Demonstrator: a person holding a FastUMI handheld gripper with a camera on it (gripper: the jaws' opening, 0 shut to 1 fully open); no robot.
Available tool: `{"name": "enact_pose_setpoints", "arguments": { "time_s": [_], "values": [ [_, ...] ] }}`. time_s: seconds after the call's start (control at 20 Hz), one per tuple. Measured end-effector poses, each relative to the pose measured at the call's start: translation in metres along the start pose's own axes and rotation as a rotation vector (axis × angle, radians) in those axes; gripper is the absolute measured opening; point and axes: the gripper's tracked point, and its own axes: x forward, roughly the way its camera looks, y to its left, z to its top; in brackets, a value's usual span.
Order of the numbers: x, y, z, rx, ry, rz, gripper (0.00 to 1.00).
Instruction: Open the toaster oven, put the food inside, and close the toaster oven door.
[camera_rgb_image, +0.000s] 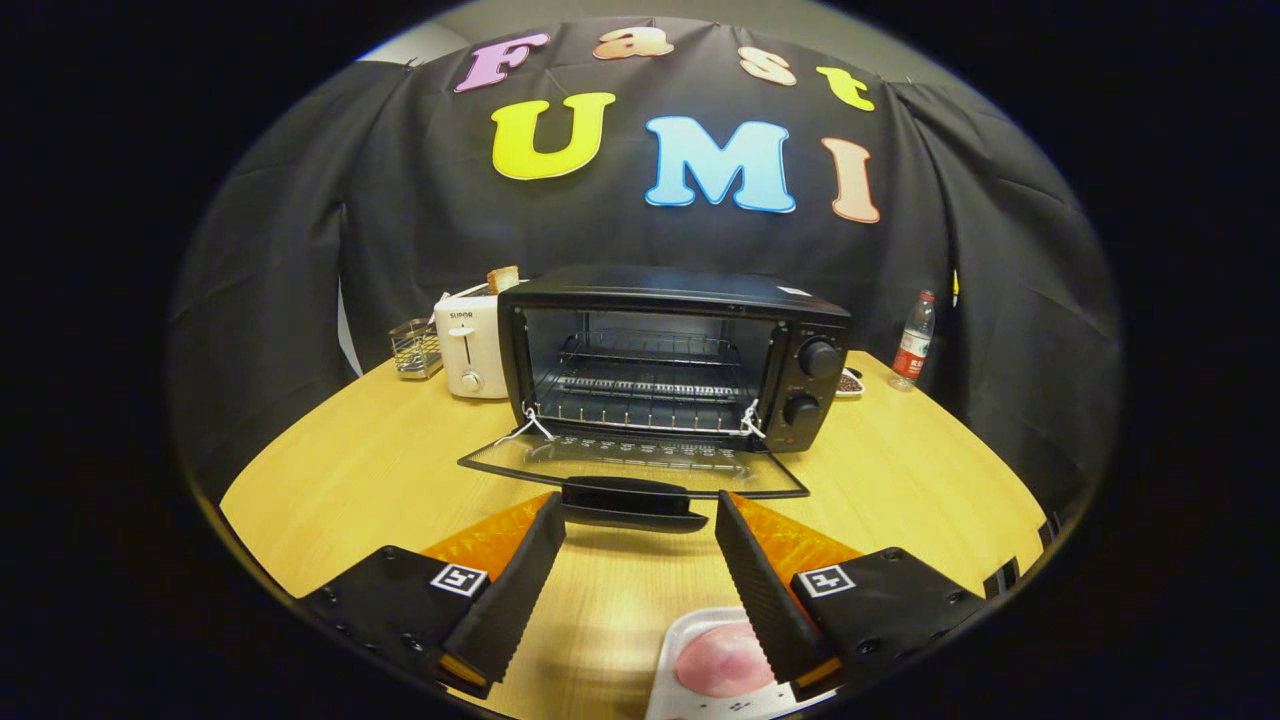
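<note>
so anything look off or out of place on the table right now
Nothing stands out. The toaster oven sits square with its door folded flat open and racks level. The food tray lies flat under the open hand-held gripper. No spills.

A staged kitchen booth: black cloth walls enclose a wooden worktop (400, 440) carrying a toaster oven (670, 350), a white toaster (468, 350) and a water bottle (913, 342).
</note>
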Motion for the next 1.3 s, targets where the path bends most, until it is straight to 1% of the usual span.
{"name": "enact_pose_setpoints", "arguments": {
  "time_s": [0.1, 0.25, 0.4, 0.6, 0.7, 0.85, 1.05, 1.2, 1.3],
  "values": [
    [-0.015, -0.012, 0.002, 0.036, 0.000, 0.006, 0.97],
    [-0.029, -0.029, 0.007, 0.078, 0.009, 0.038, 0.97],
    [-0.038, -0.049, 0.008, 0.081, 0.034, 0.077, 0.97],
    [-0.045, -0.076, -0.003, 0.066, 0.095, 0.134, 0.96],
    [-0.045, -0.086, -0.015, 0.070, 0.160, 0.178, 0.96],
    [-0.046, -0.097, -0.032, 0.128, 0.275, 0.245, 0.96],
    [-0.045, -0.114, -0.063, 0.229, 0.451, 0.282, 0.98],
    [-0.047, -0.121, -0.096, 0.232, 0.589, 0.311, 0.98],
    [-0.048, -0.122, -0.113, 0.242, 0.671, 0.325, 0.97]
  ]
}}
